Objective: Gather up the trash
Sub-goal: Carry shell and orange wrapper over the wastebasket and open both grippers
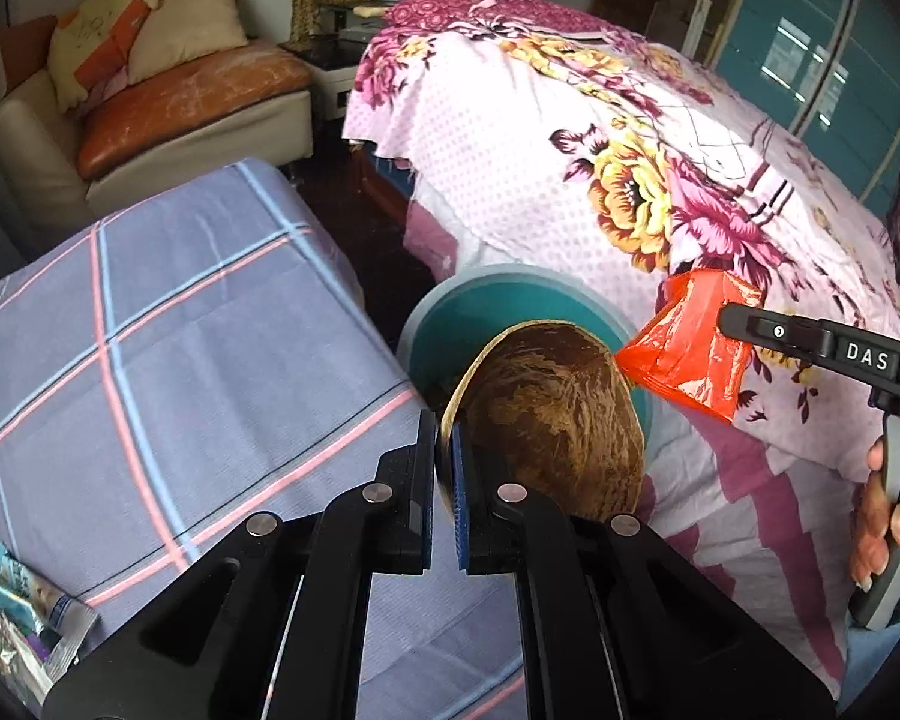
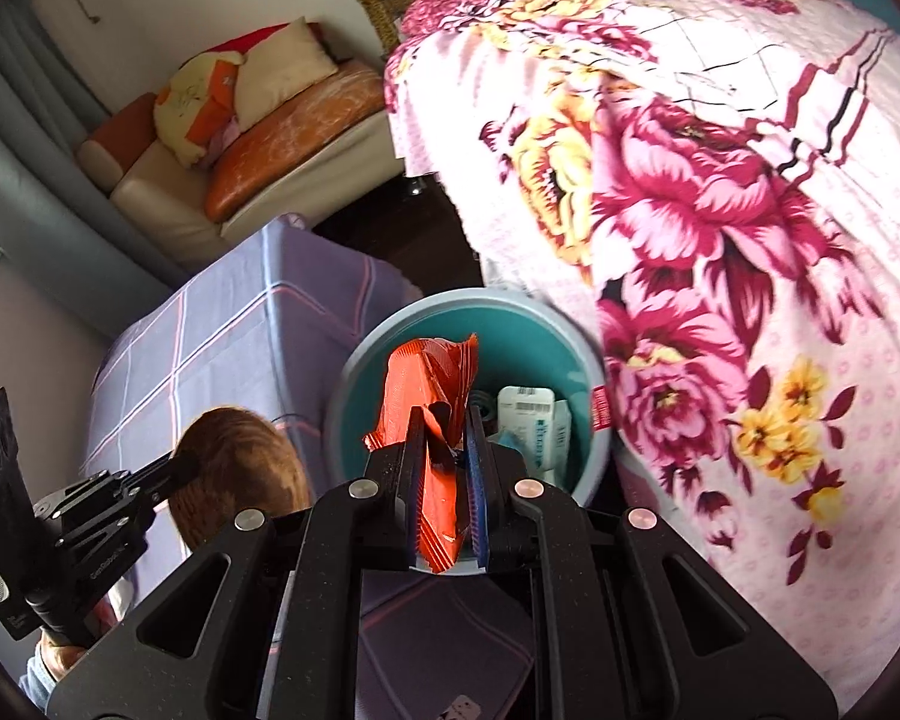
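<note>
My left gripper [image 1: 444,438] is shut on the rim of a brown coconut shell half [image 1: 552,414] and holds it over the near edge of a teal bin [image 1: 450,312]. My right gripper [image 2: 444,420] is shut on a crumpled red plastic wrapper [image 2: 426,384] and holds it above the bin [image 2: 384,360]. White packets [image 2: 531,420] lie inside the bin. In the left wrist view the right gripper [image 1: 726,318] holds the red wrapper [image 1: 690,348] at the bin's right. In the right wrist view the left gripper [image 2: 186,465] holds the shell [image 2: 240,462] left of the bin.
A table with a blue plaid cloth [image 1: 168,330] lies at the left, with snack wrappers [image 1: 24,618] at its near corner. A bed with a pink floral cover [image 1: 630,168] lies at the right, close to the bin. A sofa with cushions [image 1: 150,102] stands behind.
</note>
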The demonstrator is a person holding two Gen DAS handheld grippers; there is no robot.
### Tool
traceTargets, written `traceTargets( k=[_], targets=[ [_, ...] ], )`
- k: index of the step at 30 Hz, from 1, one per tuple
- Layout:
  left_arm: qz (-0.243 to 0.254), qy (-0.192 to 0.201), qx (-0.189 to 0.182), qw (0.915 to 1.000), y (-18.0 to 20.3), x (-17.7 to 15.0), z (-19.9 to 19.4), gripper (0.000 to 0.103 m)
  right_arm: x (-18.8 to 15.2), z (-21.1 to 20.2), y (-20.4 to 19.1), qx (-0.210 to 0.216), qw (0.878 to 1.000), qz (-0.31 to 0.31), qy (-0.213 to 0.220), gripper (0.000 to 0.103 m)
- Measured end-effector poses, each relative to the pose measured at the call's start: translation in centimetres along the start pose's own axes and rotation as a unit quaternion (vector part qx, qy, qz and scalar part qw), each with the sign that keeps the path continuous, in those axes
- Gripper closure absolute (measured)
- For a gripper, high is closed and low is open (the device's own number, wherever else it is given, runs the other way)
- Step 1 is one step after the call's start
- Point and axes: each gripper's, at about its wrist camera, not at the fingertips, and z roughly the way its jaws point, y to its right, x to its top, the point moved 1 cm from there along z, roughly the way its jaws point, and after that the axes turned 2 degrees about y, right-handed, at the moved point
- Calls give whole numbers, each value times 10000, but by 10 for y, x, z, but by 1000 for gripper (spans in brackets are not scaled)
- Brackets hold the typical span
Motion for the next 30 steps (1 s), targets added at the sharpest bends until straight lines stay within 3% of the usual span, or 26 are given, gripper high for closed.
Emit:
traceTargets(
  k=[7,11,14,18,30],
  targets=[
    [44,-226,-130,9996,13,3,33,97,6,7,5,-176,9998,-62,-62,91],
    [-17,-277,-130,9995,9,3,38,91,11,13,1,-191,9997,-93,-81,91],
    [-31,-178,-157,9997,6,4,33,75,13,16,-3,-187,9997,-135,-89,91],
    [-13,52,-20,10000,2,5,20,39,12,20,-10,-187,9995,-216,-131,91],
    [-333,280,93,9990,-29,-3,-14,11,11,40,-36,-212,9980,-466,-364,89]
  ],
)
